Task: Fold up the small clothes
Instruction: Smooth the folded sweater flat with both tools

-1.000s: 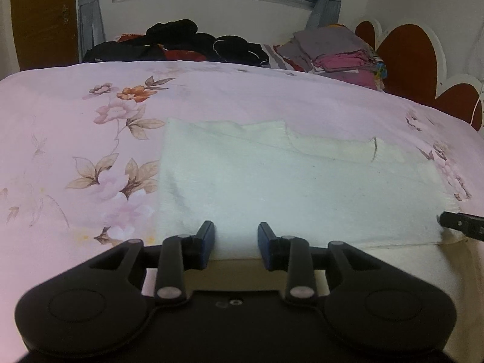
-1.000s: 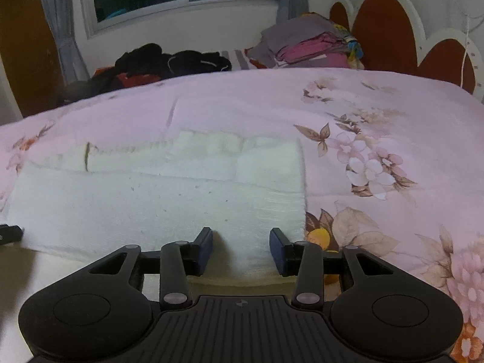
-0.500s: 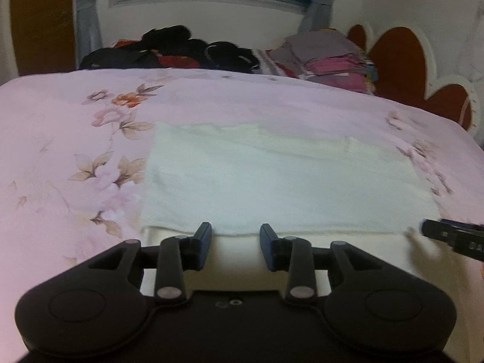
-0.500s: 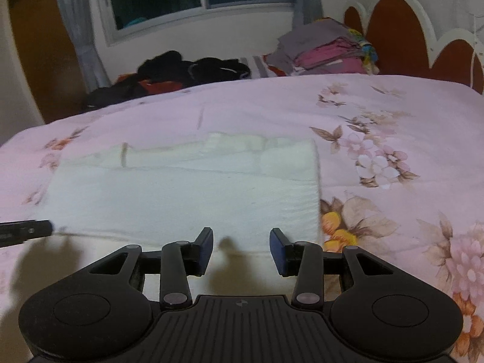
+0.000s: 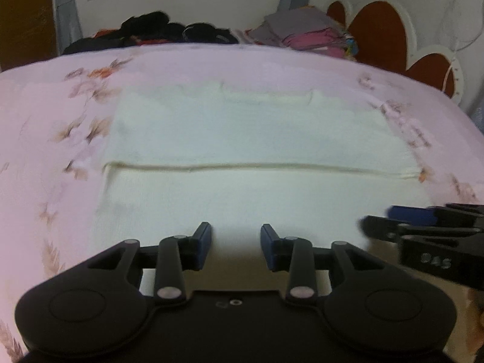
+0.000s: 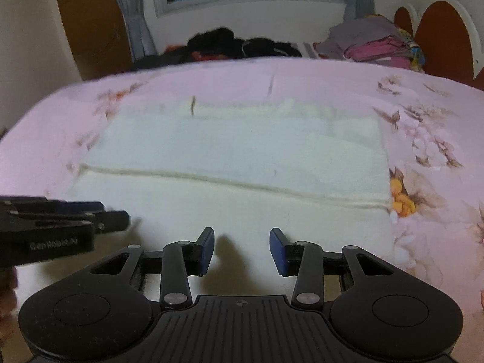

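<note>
A cream white cloth (image 5: pixel 257 139) (image 6: pixel 242 151) lies flat on the pink floral bedspread (image 5: pixel 60 106). Its upper layer is folded over and ends in a straight hem (image 5: pixel 257 168) (image 6: pixel 227 181) across the middle. My left gripper (image 5: pixel 236 230) hovers over the cloth's near part, open with nothing between its blue pads. My right gripper (image 6: pixel 242 234) is also open and empty over the near part. Each one shows in the other's view: the right gripper (image 5: pixel 378 219) at the right edge, the left gripper (image 6: pixel 116 211) at the left edge.
At the bed's far side lie a heap of dark clothes (image 5: pixel 157 30) (image 6: pixel 236 45) and a stack of folded grey and pink garments (image 5: pixel 305 33) (image 6: pixel 372 42). A brown scalloped headboard (image 5: pixel 378 30) stands at the right. A window and curtains are behind.
Both grippers have drawn back toward the near side, away from the folded hem they stood at. The hem now lies farther out, and the two grippers are closer together.
</note>
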Tool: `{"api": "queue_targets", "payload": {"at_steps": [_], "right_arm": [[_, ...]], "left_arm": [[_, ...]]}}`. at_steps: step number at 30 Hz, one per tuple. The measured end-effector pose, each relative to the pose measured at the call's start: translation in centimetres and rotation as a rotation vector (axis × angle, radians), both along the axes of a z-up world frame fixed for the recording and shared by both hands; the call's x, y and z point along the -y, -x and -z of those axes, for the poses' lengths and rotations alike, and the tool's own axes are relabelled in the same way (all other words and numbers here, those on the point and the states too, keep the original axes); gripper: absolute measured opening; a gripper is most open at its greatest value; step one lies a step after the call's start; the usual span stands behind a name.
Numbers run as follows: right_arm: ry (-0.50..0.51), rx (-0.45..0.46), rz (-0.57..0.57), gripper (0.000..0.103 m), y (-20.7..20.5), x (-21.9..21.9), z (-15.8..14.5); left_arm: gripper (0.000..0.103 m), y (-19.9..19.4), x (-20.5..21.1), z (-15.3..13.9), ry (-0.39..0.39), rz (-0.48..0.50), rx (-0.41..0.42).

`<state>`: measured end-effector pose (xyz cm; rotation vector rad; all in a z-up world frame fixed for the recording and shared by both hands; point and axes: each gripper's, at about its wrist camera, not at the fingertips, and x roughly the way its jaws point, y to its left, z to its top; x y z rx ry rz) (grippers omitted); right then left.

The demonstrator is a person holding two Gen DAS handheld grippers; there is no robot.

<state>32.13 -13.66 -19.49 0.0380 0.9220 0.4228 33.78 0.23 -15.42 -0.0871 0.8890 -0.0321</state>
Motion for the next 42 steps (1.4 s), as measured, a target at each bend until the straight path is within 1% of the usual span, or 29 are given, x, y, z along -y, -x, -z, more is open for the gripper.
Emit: {"api": "queue_targets", "payload": {"at_steps": [4,9,14,17,20,22,25,26,27,29,32,37,42], "right_arm": [[0.024,-0.002,0.012,0.041,0.9,1.8,0.5],[0.028,-0.004,0.017,0.041,2.3,3.9,0.7],[-0.012,-0.004,0.018,0.041,3.4,5.1,0.3],[-0.007,-0.004,-0.006,0.041,4.2,5.1,0.3],[-0.065,-0.007,-0.017,0.041,5.1,5.4,-0.5],[-0.067,0.002,-0.027,0.041,6.1,5.4,-1.1],[-0.086,0.001,-0.032,0.042,7.4,5.3,-1.8],[-0.091,0.0,-0.03,0.042,7.9,5.3,-2.1],[-0.094,0.003,-0.028,0.042,8.4,5.2,-2.3],[-0.095,0.004,-0.019,0.042,9.2,4.9,-2.6],[-0.083,0.001,-0.001,0.042,10.8,4.5,-2.7],[-0.05,-0.014,0.04,0.042,13.9,5.0,-2.9],[-0.024,-0.036,0.082,0.042,16.9,5.2,-3.0]], "left_arm": [[0.036,0.8,-0.5,0.1,-0.025,-0.008,0.001],[0.036,1.8,-0.5,-0.1,-0.044,-0.041,-0.002],[0.036,3.5,-0.2,-0.5,-0.074,-0.075,-0.011],[0.037,4.6,-0.1,-1.0,-0.082,-0.09,-0.015],[0.037,6.1,-0.1,-1.8,-0.08,-0.1,-0.012],[0.039,7.0,-0.1,-2.3,-0.084,-0.1,-0.006],[0.044,8.2,0.0,-2.9,-0.078,-0.095,-0.004],[0.048,8.6,0.0,-3.1,-0.078,-0.088,-0.002],[0.054,8.9,0.1,-3.2,-0.079,-0.078,0.0],[0.061,9.7,0.1,-3.4,-0.081,-0.06,0.009],[0.061,11.2,-0.2,-3.3,-0.068,-0.034,0.019],[0.061,14.4,-2.1,-3.0,-0.048,-0.021,0.007],[0.061,16.3,-3.6,-2.6,-0.057,-0.008,-0.005]]}}
